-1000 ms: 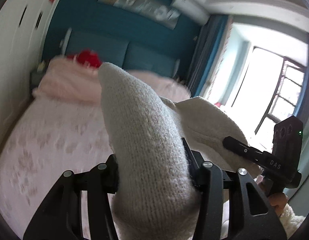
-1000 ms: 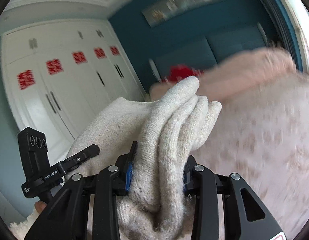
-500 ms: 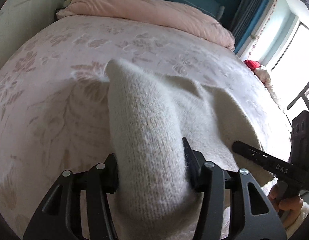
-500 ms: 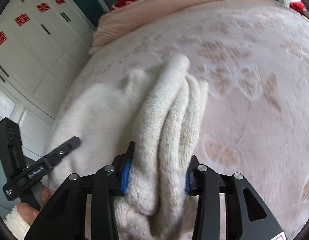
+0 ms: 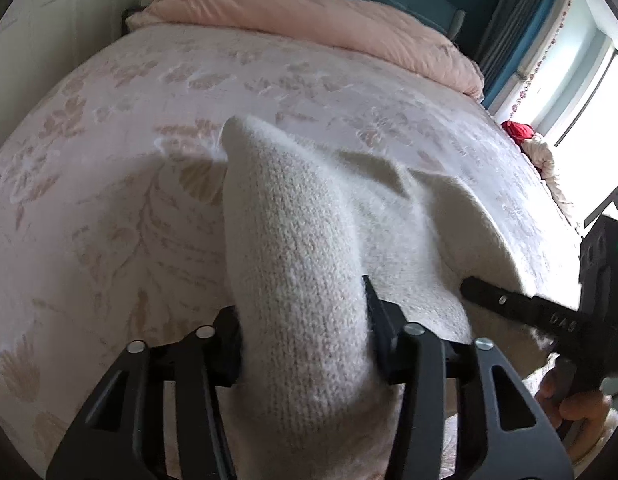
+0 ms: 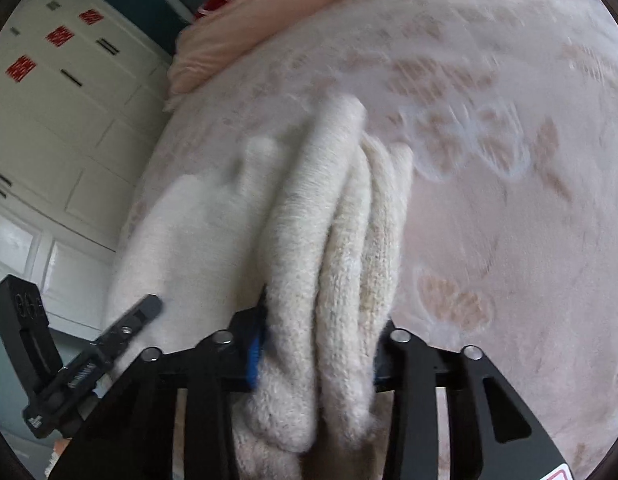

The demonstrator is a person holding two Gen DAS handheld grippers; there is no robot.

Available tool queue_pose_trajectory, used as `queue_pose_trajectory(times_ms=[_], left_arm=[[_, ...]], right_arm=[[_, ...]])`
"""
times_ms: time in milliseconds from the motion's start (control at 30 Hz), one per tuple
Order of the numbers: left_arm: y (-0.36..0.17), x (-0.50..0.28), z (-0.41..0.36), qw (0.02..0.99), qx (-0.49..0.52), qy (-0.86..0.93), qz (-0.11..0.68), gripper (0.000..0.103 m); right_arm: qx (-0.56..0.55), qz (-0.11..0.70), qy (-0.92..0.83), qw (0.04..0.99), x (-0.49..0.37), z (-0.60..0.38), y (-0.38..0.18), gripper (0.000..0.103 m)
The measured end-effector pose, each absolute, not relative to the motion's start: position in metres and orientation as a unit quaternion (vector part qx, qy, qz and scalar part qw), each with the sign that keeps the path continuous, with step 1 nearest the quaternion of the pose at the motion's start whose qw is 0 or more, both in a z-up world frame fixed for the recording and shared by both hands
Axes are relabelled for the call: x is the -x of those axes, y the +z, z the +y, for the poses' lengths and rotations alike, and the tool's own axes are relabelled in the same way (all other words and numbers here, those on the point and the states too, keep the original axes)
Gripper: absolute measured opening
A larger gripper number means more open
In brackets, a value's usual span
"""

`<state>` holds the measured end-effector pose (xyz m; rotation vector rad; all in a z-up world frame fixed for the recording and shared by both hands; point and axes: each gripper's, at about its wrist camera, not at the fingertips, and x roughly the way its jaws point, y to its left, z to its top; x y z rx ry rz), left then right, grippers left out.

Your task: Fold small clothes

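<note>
Sweater (image 5: 305,264) bunched in both the left claw (image 5: 305,344) and right claw (image 6: 317,356), each clamped on knit; lower evenly onto the bed (image 5: 109,152), edges aligned, before releasing.

One knitted garment, two grippers, one bed

A single cream knit garment (image 5: 293,248) sits pinched in both the left gripper (image 5: 303,334) and right gripper (image 6: 319,344); one floral bedspread (image 5: 109,184), one pink duvet (image 5: 309,20), four red squares on one wardrobe (image 6: 57,92).
</note>
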<state>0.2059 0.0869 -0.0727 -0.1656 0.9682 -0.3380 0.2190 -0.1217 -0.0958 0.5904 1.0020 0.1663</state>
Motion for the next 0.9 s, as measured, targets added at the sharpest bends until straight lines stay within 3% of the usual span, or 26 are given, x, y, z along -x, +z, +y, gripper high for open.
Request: queue_pose_trajectory(times_ms=[167,233,333,400,500,633,700,833,900], left_arm=[[-0.011,-0.200,0.102,0.894,0.113,-0.180,0.395,0.043],[0.007,-0.200,0.111,0.903,0.121,-0.179,0.371,0.047],[-0.015,-0.212,0.108,0.902,0.086,-0.159,0.393,0.064],[-0.061,-0.219,0.103,0.886,0.034,-0.126,0.444,0.064],[-0.077,-0.203,0.120,0.881,0.068,-0.117,0.454,0.061],[-0.066,-0.183,0.138,0.880,0.135,-0.119,0.439,0.064],[-0.075,-0.187,0.130,0.875,0.119,-0.107,0.457,0.064],[-0.104,-0.198,0.120,0.854,0.083,-0.085,0.506,0.066],[-0.103,-0.195,0.118,0.855,0.078,-0.081,0.507,0.066]], right_arm=[[-0.279,0.373,0.121,0.876,-0.221,-0.124,-0.012,0.031],[-0.281,0.355,0.132,0.882,-0.225,-0.128,0.001,0.037],[-0.252,0.404,0.114,0.872,-0.236,-0.131,-0.041,0.047],[-0.242,0.472,0.052,0.846,-0.238,-0.139,-0.086,0.046],[-0.292,0.442,0.046,0.847,-0.213,-0.154,-0.083,0.045],[-0.232,0.418,0.098,0.873,-0.202,-0.131,-0.045,0.027],[-0.198,0.429,0.105,0.875,-0.212,-0.114,-0.049,0.027],[-0.153,0.532,0.071,0.830,-0.238,-0.102,-0.130,0.026],[-0.167,0.514,0.072,0.838,-0.230,-0.106,-0.122,0.026]])
